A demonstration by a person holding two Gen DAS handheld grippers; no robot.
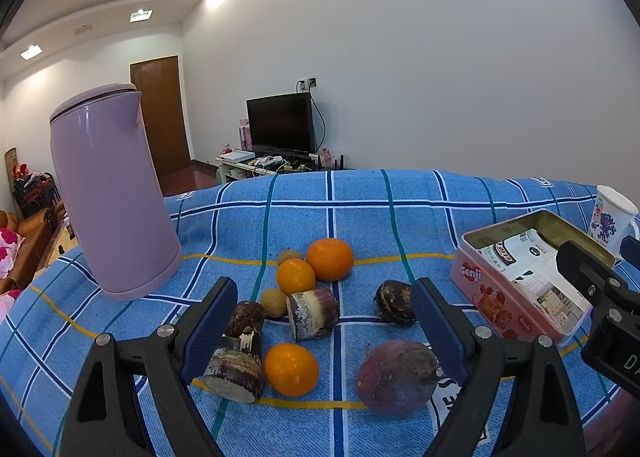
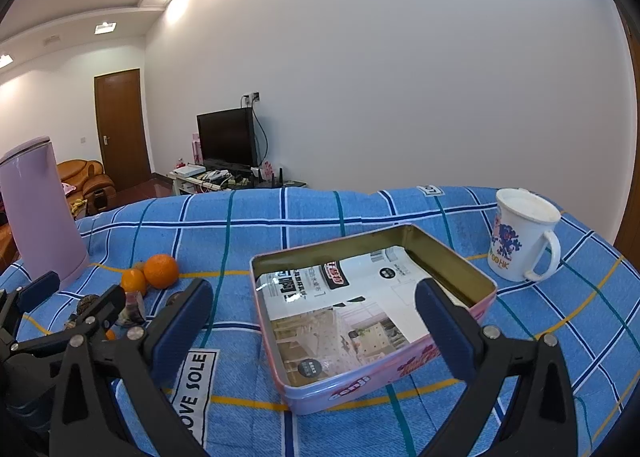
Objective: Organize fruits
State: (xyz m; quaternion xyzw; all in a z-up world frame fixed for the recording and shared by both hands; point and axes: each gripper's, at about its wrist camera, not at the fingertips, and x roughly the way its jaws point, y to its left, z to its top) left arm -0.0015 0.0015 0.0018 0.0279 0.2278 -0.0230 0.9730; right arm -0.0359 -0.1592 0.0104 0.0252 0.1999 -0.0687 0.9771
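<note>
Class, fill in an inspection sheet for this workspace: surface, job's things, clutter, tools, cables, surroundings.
Surface: blue plaid cloth, wrinkled.
Job's things: three oranges, sugarcane pieces, round purple fruit and small brown fruits lie loose; open pink tin holds only printed paper.
Clutter: lilac kettle, white mug.
Tools: left tool open over the fruit; right tool open at the tin.
Cables: black lead from wall socket to television.
Surroundings: wooden door, sofa, ceiling lights.
</note>
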